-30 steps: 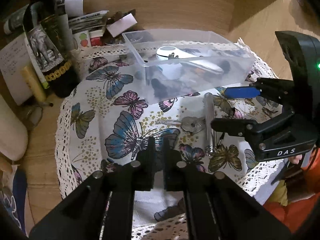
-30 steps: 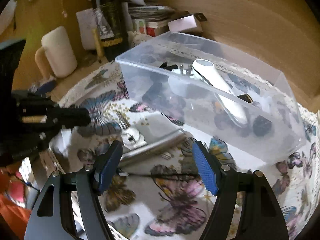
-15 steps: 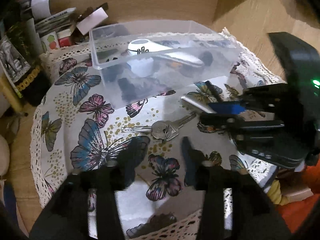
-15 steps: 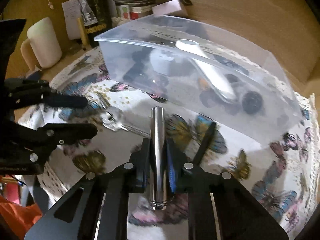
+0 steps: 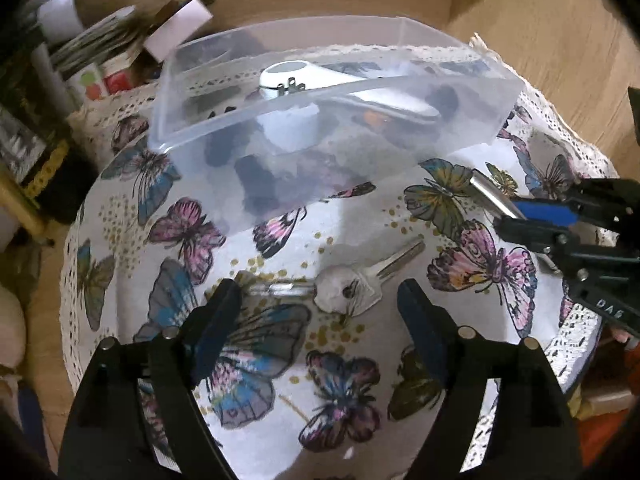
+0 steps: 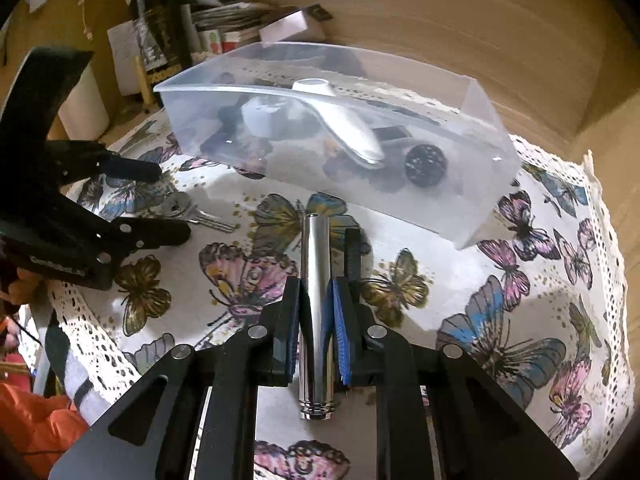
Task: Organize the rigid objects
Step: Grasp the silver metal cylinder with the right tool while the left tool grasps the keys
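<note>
My right gripper [image 6: 315, 312] is shut on a shiny metal tube [image 6: 316, 304] and holds it above the butterfly tablecloth, in front of a clear plastic bin [image 6: 476, 184]. The tube's tip also shows in the left wrist view [image 5: 492, 196]. The bin [image 5: 192, 120] holds a white handled tool [image 5: 304, 76], a black ball [image 6: 425, 161] and other dark items. My left gripper [image 5: 320, 320] is open, its jaws either side of two silver keys [image 5: 348, 288] lying on the cloth. The keys also show in the right wrist view [image 6: 180, 208].
The round table [image 5: 576, 160] has a lace-edged cloth. A dark bottle [image 6: 156, 32], stacked papers and boxes [image 6: 240, 20] and a white mug [image 6: 80, 108] stand behind and left of the bin. A wooden wall runs behind.
My right gripper closed on the metal tube and lifted it off the cloth. My left gripper opened and moved closer over the keys.
</note>
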The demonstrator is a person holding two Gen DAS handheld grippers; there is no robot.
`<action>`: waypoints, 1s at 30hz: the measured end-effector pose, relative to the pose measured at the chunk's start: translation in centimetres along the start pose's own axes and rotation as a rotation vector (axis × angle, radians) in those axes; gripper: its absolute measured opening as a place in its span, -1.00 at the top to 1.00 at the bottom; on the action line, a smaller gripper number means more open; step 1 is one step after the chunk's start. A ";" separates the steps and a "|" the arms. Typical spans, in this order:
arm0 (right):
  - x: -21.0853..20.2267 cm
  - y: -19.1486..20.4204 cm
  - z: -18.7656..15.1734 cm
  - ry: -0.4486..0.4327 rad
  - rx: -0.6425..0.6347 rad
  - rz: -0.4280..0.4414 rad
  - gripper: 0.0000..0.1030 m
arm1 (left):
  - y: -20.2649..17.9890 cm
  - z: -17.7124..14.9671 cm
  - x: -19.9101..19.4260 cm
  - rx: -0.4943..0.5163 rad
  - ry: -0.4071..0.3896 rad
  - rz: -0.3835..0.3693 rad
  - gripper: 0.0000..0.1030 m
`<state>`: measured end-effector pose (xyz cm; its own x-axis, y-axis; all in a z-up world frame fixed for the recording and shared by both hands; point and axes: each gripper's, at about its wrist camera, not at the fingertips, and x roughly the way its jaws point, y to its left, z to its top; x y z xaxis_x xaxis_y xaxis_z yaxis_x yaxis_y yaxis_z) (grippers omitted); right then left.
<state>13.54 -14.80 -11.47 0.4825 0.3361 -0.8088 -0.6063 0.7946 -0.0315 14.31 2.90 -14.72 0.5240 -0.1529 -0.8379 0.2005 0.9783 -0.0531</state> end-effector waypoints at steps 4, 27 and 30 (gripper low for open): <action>-0.6 -0.5 0.0 -0.026 0.020 0.003 0.72 | -0.1 0.2 -0.1 0.006 -0.013 -0.006 -0.17; -7.1 -1.9 3.9 -0.252 0.069 -0.051 0.72 | 0.0 2.0 -9.4 -0.042 -0.251 0.029 -0.16; -7.9 -2.2 4.9 -0.287 0.074 -0.057 0.72 | 0.2 3.1 -10.9 -0.044 -0.293 0.036 -0.16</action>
<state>14.22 -16.74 -2.14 0.6798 0.4108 -0.6075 -0.5303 0.8476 -0.0202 11.19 4.30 -3.94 0.7482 -0.1456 -0.6473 0.1448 0.9879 -0.0548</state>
